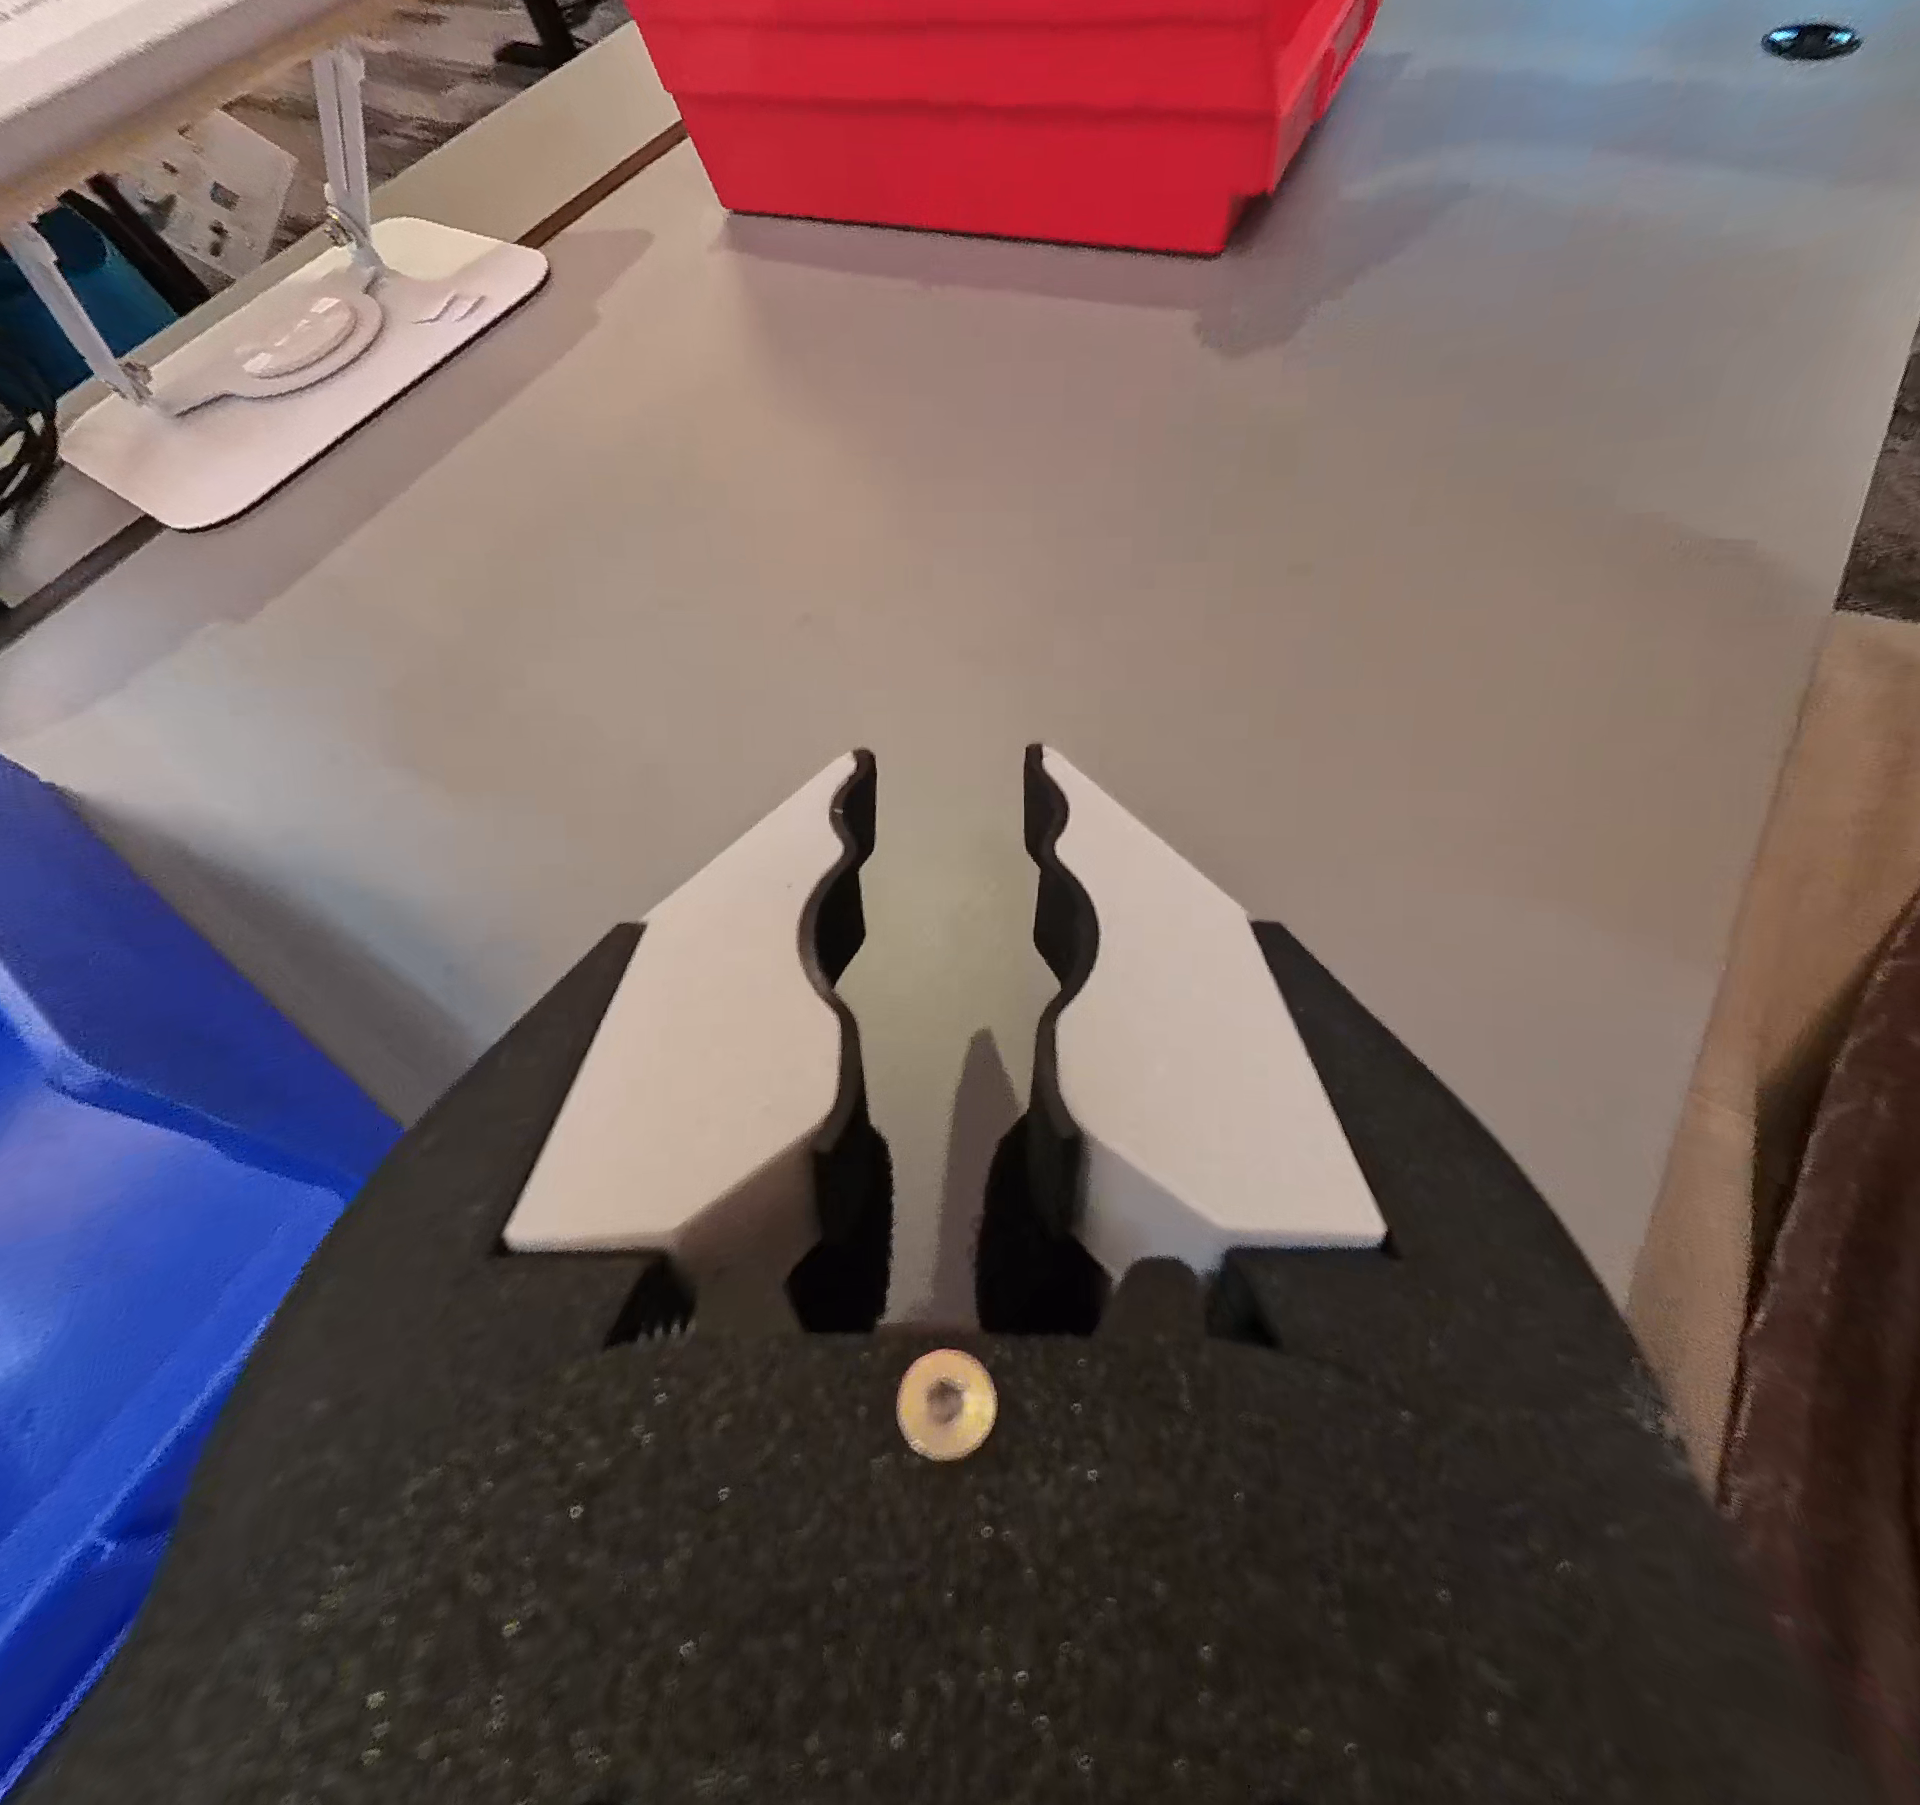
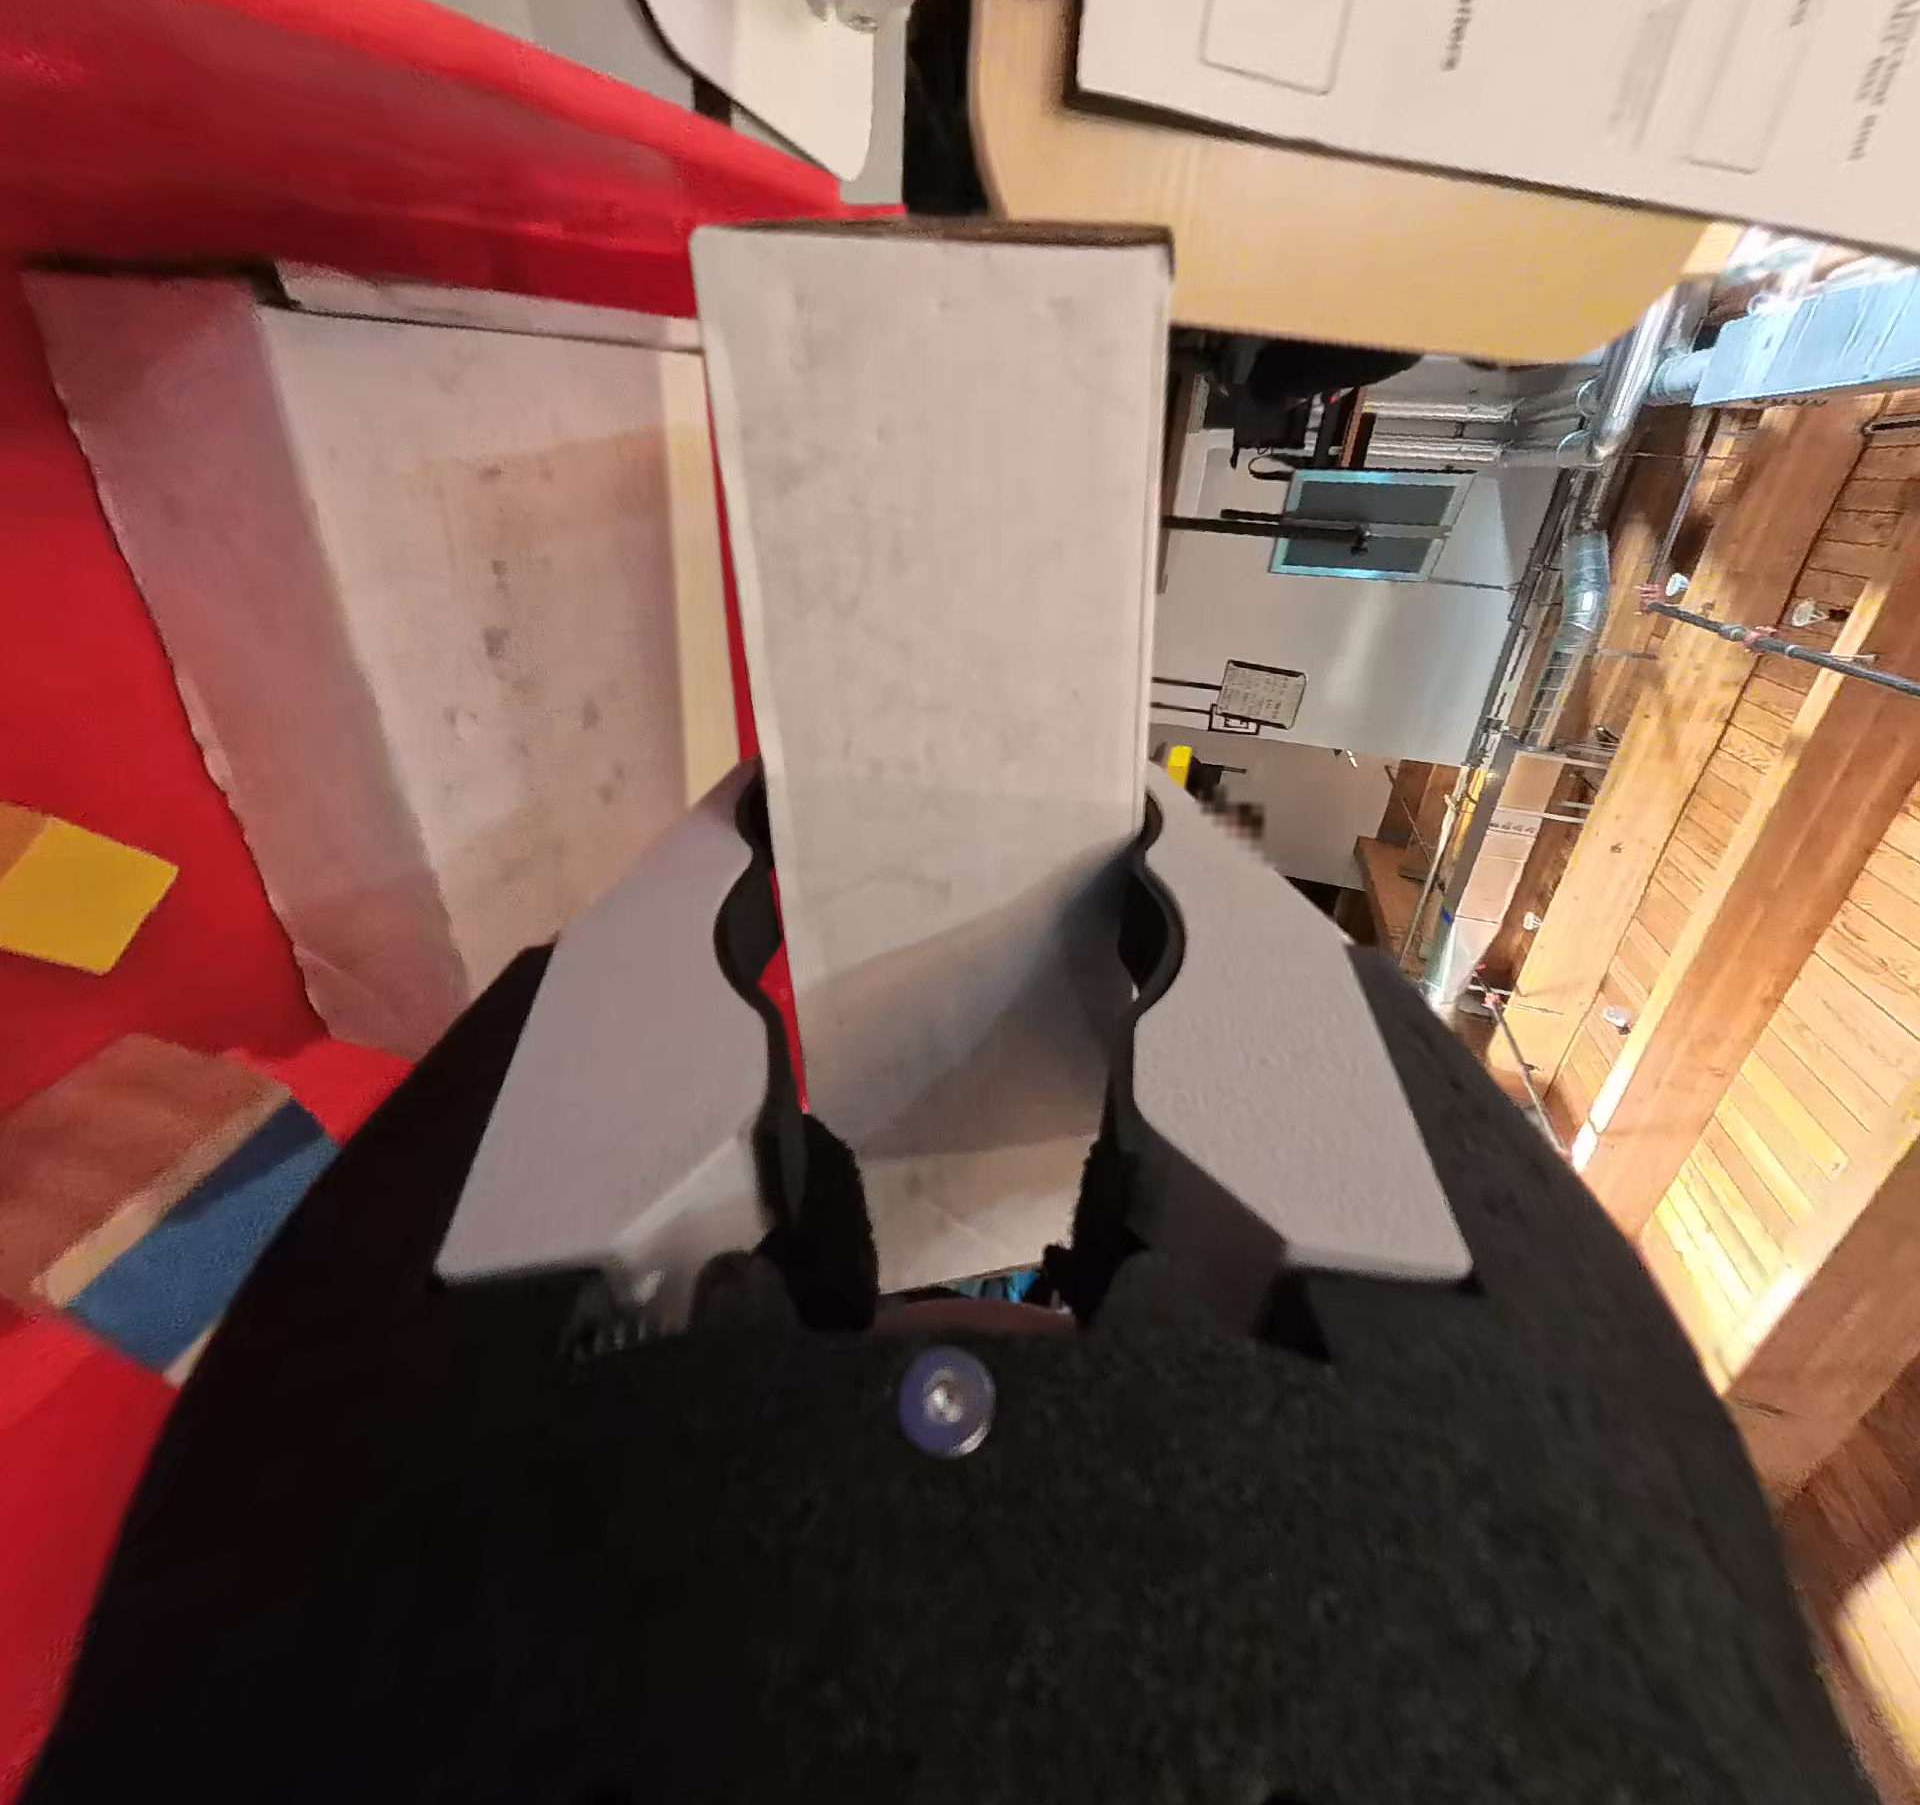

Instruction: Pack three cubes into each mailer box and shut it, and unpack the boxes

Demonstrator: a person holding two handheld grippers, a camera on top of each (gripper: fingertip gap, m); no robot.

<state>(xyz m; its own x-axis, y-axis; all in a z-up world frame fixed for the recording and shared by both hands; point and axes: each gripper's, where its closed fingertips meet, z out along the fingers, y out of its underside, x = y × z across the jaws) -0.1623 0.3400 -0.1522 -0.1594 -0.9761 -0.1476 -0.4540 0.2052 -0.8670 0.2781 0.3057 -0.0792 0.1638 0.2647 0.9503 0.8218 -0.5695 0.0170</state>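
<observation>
The left gripper (image 1: 950,768) hangs over a bare stretch of a plain grey table (image 1: 1143,508), its jaws a narrow gap apart with nothing between them. At the far end of the table stands a red bin (image 1: 997,93); a blue bin (image 1: 156,1184) sits at the near left edge, and a white stand (image 1: 312,384) on a flat base rests to the left, carrying a board with a printed sheet. The right gripper (image 2: 951,820) is tipped sideways inside the red bin (image 2: 208,145) and grips a white mailer box (image 2: 935,529) by its narrow side, jaws spread to the box's width. A second white box (image 2: 416,560) lies just beside it in the bin, and blurred blocks, one yellow (image 2: 78,898) and one wood and blue (image 2: 145,1194), seem to lie at the left. Behind, the room shows wooden planking (image 2: 1714,924), metal ducts and a pale wall
</observation>
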